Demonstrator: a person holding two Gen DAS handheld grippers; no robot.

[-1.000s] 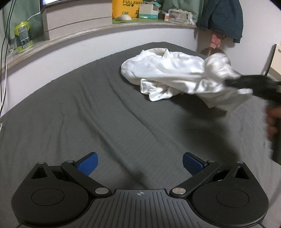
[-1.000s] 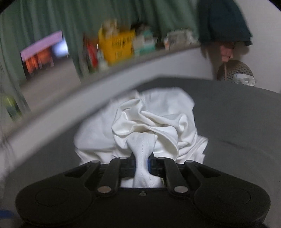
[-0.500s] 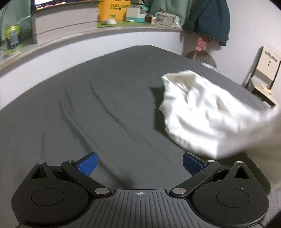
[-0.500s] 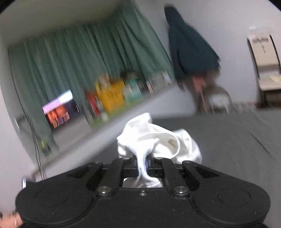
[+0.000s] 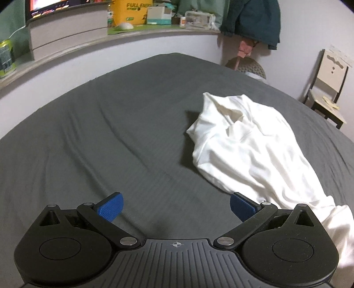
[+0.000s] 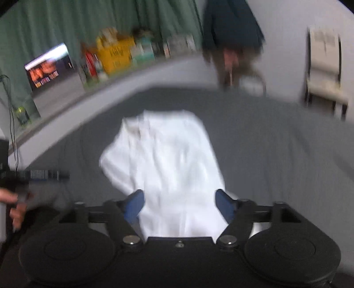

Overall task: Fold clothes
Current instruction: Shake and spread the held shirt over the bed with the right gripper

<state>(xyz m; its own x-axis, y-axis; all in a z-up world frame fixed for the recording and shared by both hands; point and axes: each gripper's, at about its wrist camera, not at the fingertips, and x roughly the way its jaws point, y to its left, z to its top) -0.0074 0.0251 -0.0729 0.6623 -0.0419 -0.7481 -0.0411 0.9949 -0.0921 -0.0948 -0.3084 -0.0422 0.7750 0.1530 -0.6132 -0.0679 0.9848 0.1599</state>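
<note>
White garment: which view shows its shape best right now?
Left wrist view: the white garment lies sharp and crumpled on the bed. The right wrist view shows it motion-blurred, running between the open right gripper fingers.

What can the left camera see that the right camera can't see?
Only the left wrist view shows the left gripper's own blue fingertips, spread wide over bare sheet, and crisp creases in the white shirt.

Only the right wrist view shows the right gripper, its jaws wide apart with the shirt lying between them, and a hand at the left edge.

Both show the grey bed, the yellow box on the shelf, and the chair. The right view is blurry.
</note>
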